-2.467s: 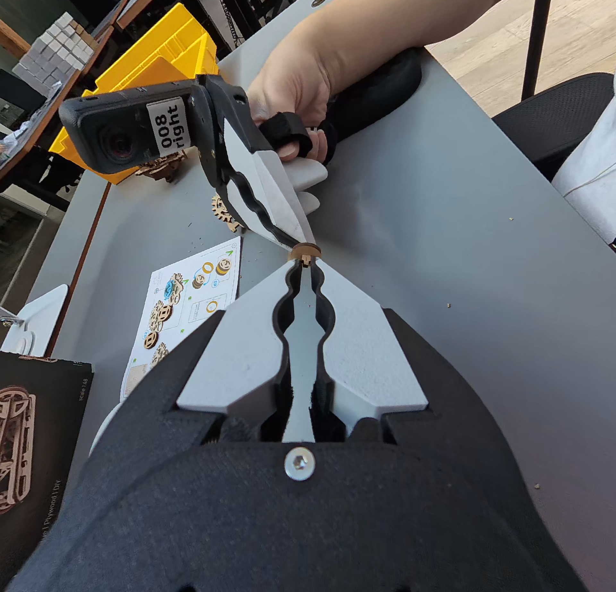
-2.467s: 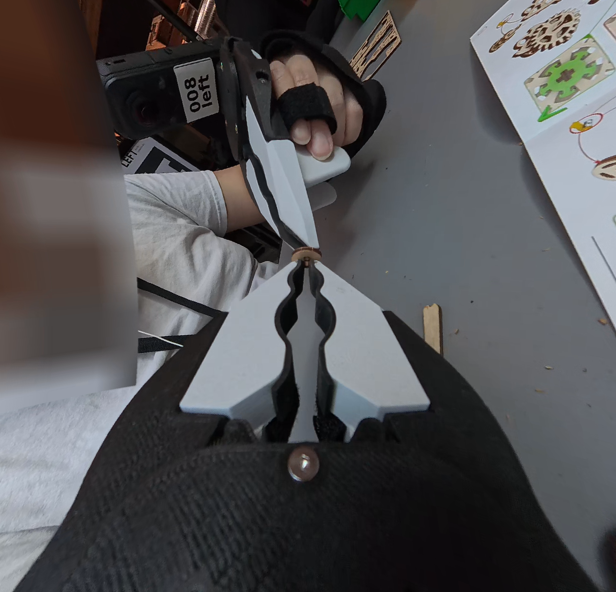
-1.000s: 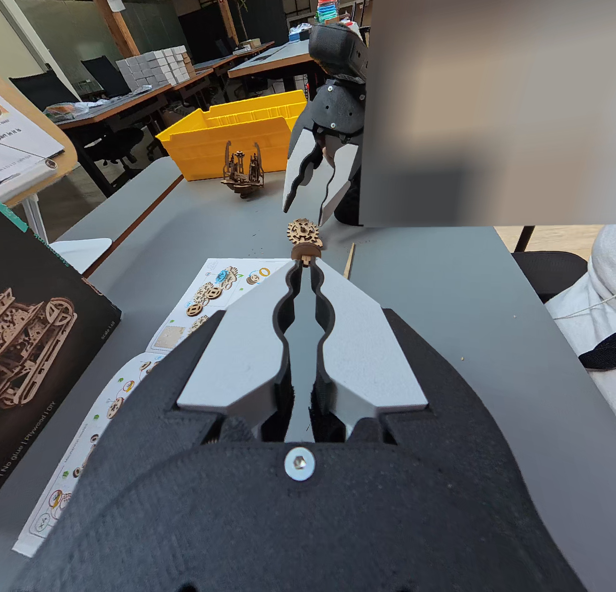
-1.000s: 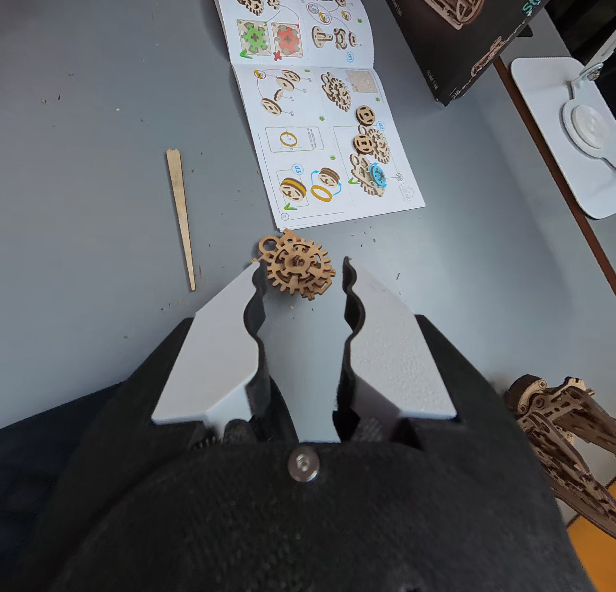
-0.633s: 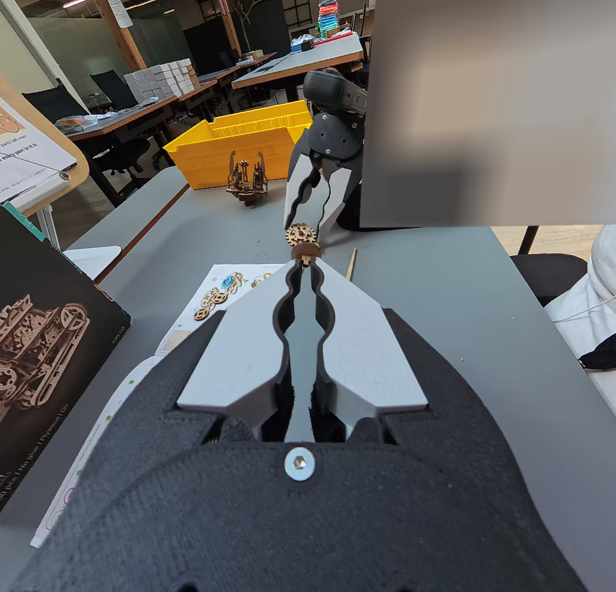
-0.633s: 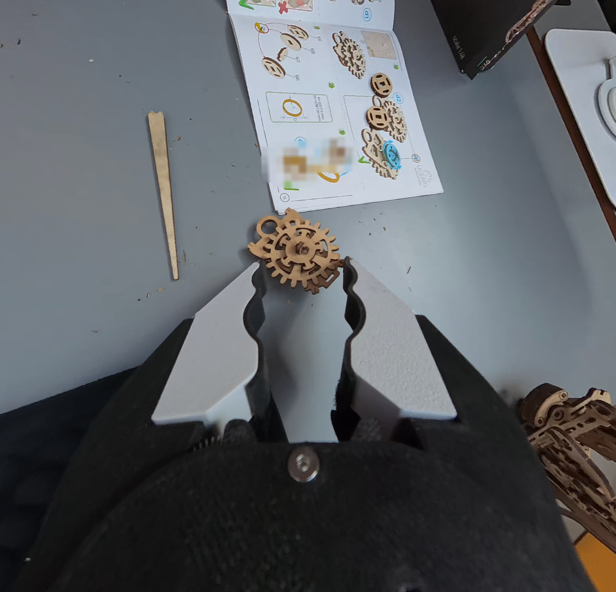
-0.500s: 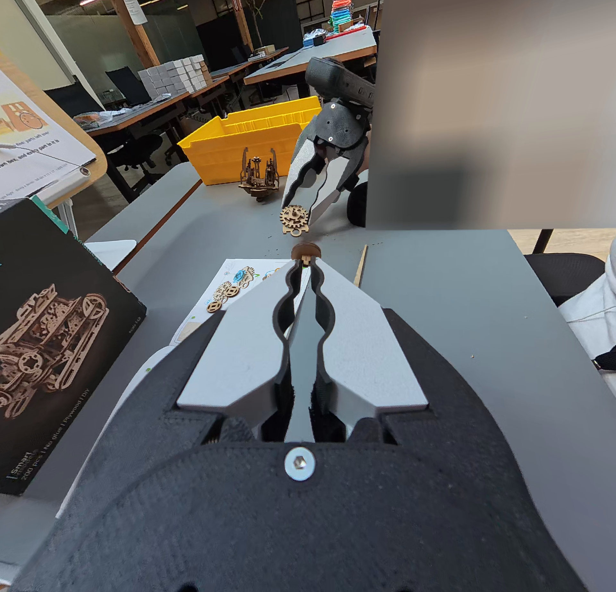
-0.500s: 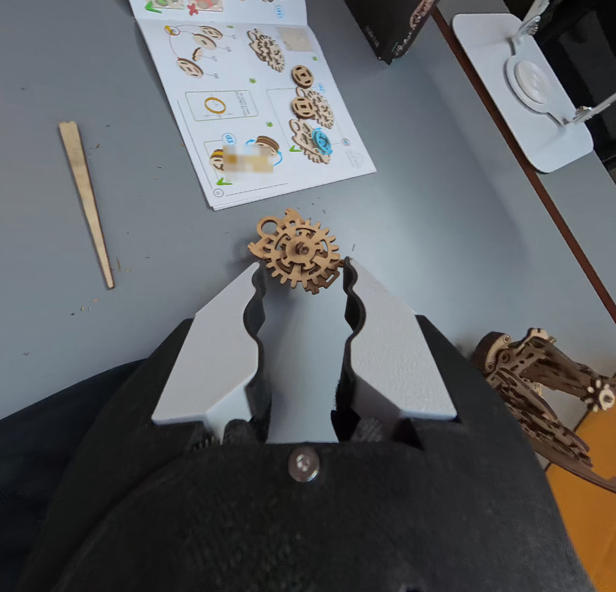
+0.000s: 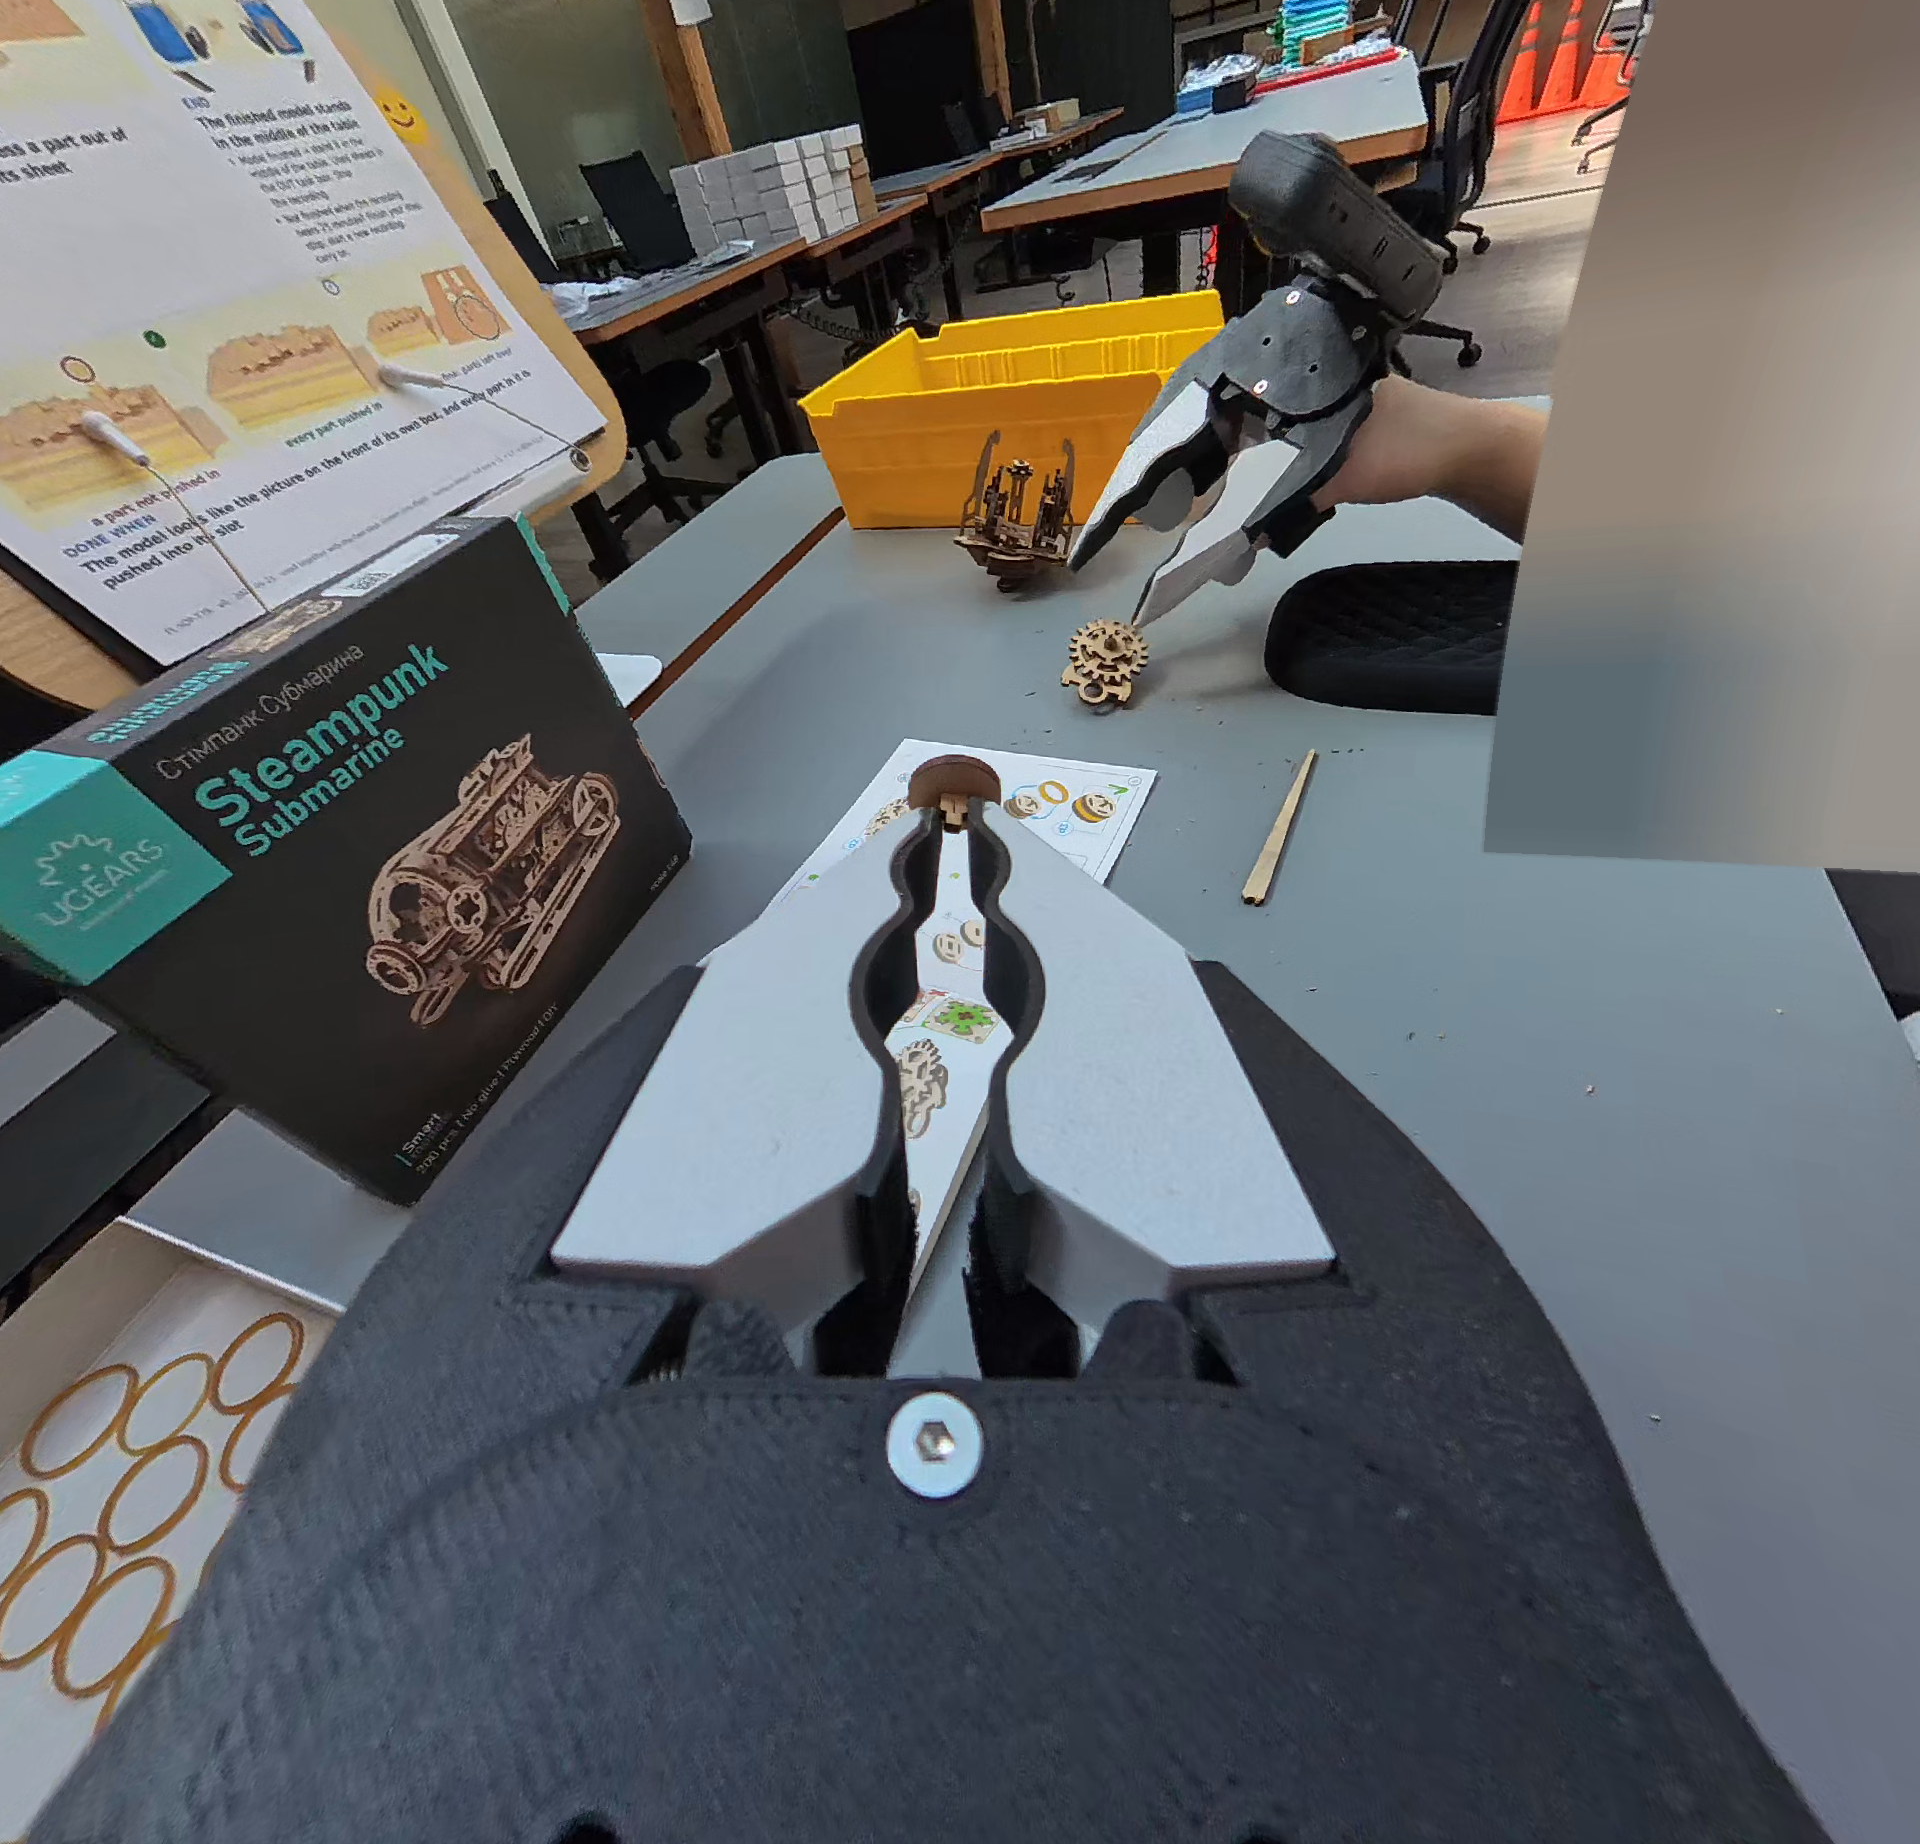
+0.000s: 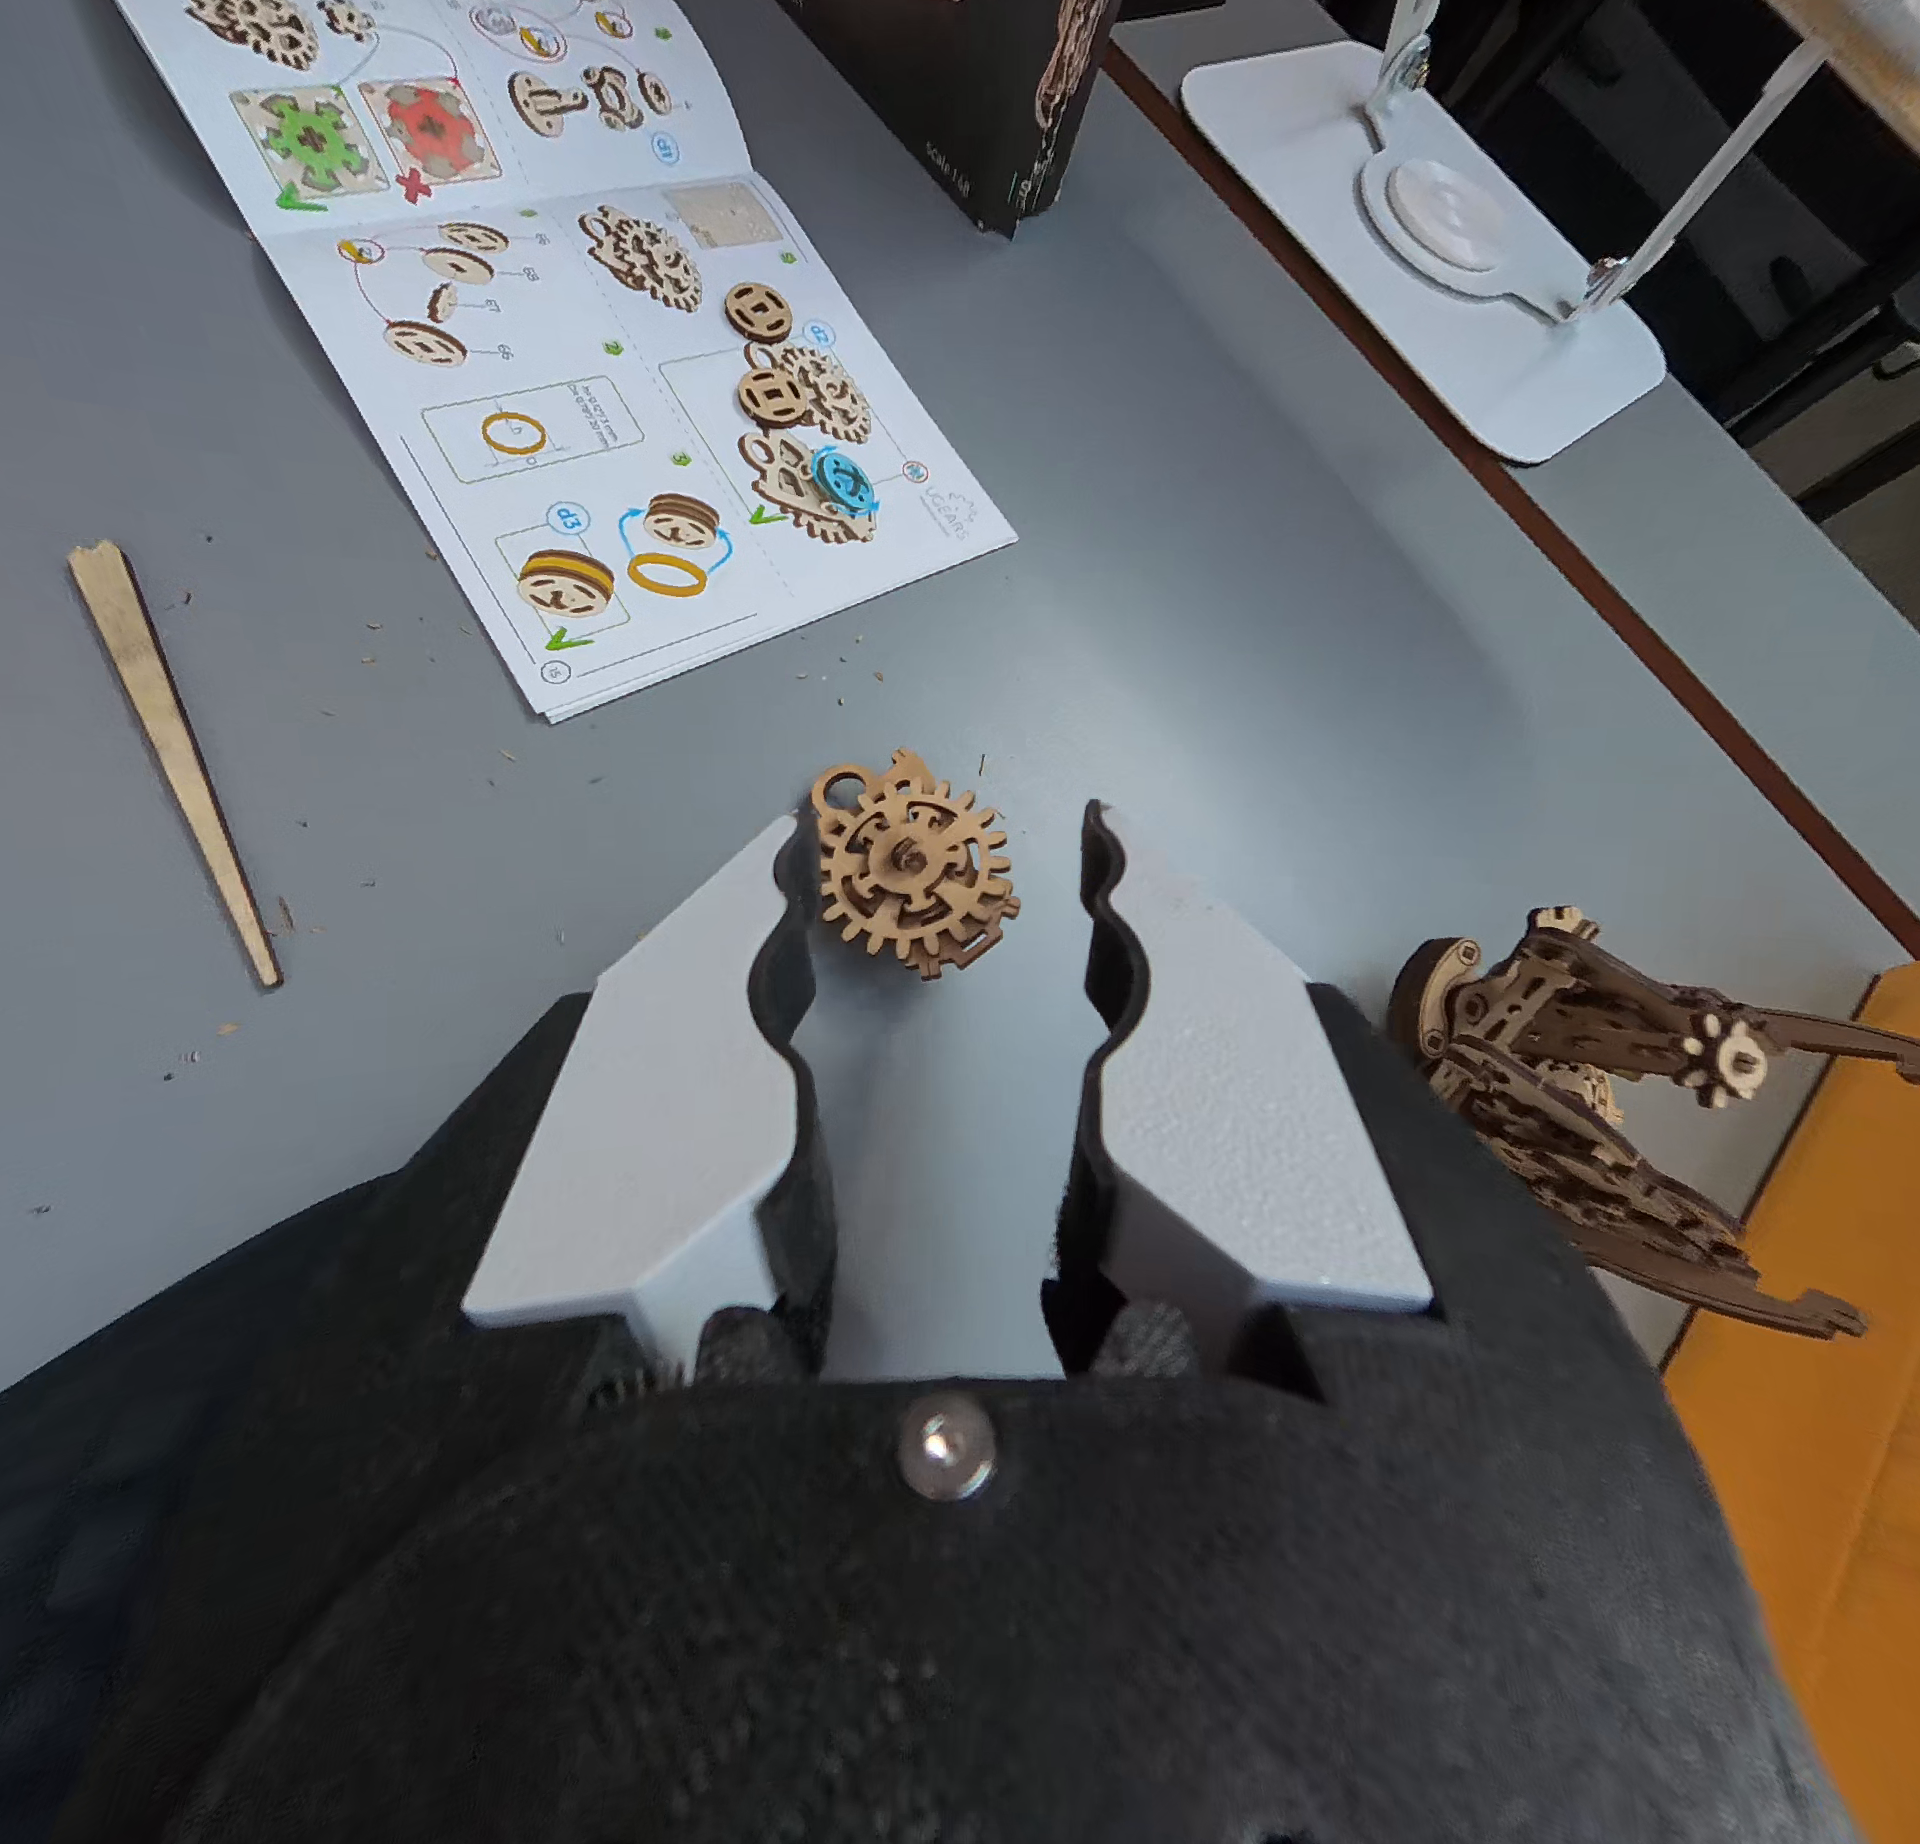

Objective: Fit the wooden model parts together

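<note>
My left gripper [image 9: 954,820] is shut on a small round wooden disc with a peg [image 9: 954,778] and holds it above the instruction booklet [image 9: 1091,807]. My right gripper [image 10: 940,823] is open. A wooden gear assembly [image 10: 914,864] sits on the grey table between its fingertips, against the left finger [image 10: 727,1015]. In the left wrist view the right gripper [image 9: 1117,589] reaches down from the far right, with the gear assembly [image 9: 1107,660] at its lower tip. A partly built wooden model [image 10: 1558,1067] stands to the right of the gear.
A yellow bin [image 9: 997,412] stands behind the model [image 9: 1018,521]. A black kit box [image 9: 343,859] stands at the left. A wooden stick [image 10: 171,755] lies left of the booklet [image 10: 520,340]. There is a black pad [image 9: 1392,631], a white stand base [image 10: 1434,236] and a tray of rubber bands [image 9: 125,1462]. There is about 30 cm between the tips of the two grippers.
My right gripper has slid with the gear assembly away from the booklet towards the wooden model. My left gripper has pulled back and swung left, still shut on the disc.
</note>
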A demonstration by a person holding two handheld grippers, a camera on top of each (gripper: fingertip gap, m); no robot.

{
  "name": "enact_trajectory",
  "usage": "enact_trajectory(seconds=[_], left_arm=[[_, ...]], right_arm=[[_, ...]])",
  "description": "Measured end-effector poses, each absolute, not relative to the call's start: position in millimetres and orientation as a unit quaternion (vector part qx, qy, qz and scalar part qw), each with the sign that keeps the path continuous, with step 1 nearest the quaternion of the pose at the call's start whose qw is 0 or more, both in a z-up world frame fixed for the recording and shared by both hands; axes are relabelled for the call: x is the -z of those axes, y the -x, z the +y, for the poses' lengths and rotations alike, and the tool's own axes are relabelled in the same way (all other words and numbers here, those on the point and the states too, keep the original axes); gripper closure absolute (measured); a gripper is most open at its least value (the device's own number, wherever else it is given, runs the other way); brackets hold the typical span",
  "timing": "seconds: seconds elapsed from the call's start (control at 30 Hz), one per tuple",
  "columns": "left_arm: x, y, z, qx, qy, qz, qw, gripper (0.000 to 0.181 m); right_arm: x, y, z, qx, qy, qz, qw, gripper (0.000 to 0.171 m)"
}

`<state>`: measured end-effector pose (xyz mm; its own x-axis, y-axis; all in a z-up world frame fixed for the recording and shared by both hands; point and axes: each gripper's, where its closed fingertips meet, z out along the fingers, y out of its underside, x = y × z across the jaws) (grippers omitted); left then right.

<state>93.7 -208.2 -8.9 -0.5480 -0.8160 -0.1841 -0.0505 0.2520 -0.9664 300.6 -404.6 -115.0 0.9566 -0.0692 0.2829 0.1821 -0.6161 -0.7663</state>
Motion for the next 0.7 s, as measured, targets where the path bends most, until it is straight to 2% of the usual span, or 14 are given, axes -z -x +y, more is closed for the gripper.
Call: enact_trajectory(seconds=[0.23, 0.43, 0.57, 0.7], left_arm=[[-8, -90, -203, 0.548, 0.316, 0.685, 0.361, 0.178], [-31, -82, -194, 0.579, 0.34, 0.659, 0.339, 0.178], [-38, -71, -174, 0.554, 0.361, 0.668, 0.341, 0.178], [-54, -54, -162, 0.555, 0.372, 0.664, 0.336, 0.178]], right_arm=[[73, -300, -415, 0.163, 0.848, -0.032, 0.504, 0.121], [32, -301, -439, 0.199, 0.832, -0.025, 0.518, 0.121], [9, -298, -449, 0.211, 0.836, -0.034, 0.506, 0.121], [16, -292, -449, 0.2, 0.854, -0.058, 0.476, 0.12]])
